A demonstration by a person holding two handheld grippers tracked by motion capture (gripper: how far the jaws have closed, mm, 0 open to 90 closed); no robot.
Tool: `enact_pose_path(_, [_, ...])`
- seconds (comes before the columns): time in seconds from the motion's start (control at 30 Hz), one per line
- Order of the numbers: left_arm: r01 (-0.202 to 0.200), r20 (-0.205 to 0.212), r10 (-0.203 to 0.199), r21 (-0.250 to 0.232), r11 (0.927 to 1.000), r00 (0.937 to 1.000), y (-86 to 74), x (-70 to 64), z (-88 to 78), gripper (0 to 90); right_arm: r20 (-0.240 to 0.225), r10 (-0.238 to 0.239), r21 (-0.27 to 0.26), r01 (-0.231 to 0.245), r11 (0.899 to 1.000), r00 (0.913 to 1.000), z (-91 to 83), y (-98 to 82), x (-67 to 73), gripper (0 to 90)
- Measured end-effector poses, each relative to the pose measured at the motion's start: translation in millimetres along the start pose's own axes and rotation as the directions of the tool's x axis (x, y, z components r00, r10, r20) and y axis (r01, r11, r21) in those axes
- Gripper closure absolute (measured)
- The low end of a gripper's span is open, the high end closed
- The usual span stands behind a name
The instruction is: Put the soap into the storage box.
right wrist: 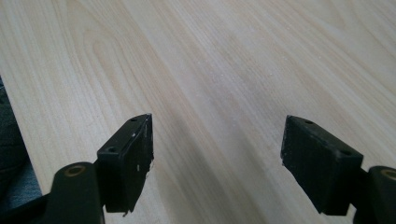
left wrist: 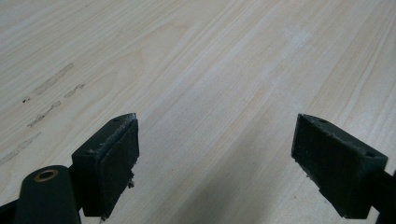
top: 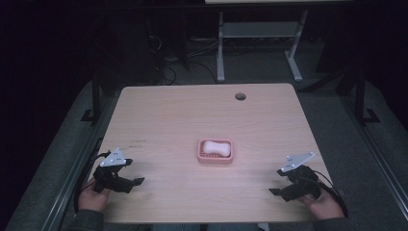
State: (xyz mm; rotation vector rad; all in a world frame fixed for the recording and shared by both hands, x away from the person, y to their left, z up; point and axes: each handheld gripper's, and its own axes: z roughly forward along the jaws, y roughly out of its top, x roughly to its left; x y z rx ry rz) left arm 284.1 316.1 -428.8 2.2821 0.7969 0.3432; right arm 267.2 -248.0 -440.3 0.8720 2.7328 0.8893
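Dark room; pale wooden table (top: 159, 110) holds pink soap dish (top: 215, 151); both tongs released, empty.

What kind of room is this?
Probably a lab or workshop: a bare wooden table, a person holding a gripper in each hand, and cables on the floor behind.

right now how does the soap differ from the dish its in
The soap is white and rounded, pinched in at its middle; the dish is pink and squarish with rounded corners. The soap is the smaller and lies inside, while the dish surrounds it and rests on the table. Both sit mid-table, between the left tongs and right tongs, untouched by either.
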Motion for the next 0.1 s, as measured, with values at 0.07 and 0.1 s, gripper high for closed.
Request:
enact_pose_path(0.07, [0.002,0.003,-0.002,-0.003,1.0,1.0,0.5,-0.2,0.1,14.9,0.015,-0.001,-0.019,0.002,1.0,0.9999,-2.1,-1.8,2.3,24.5])
enact_pose_path(0.1, [0.0,0.006,0.0,-0.005,1.0,1.0,0.8,0.0,0.3,14.9,0.025,0.004,-0.041,-0.003,0.999,0.9997,-3.7,-3.3,4.6,24.6])
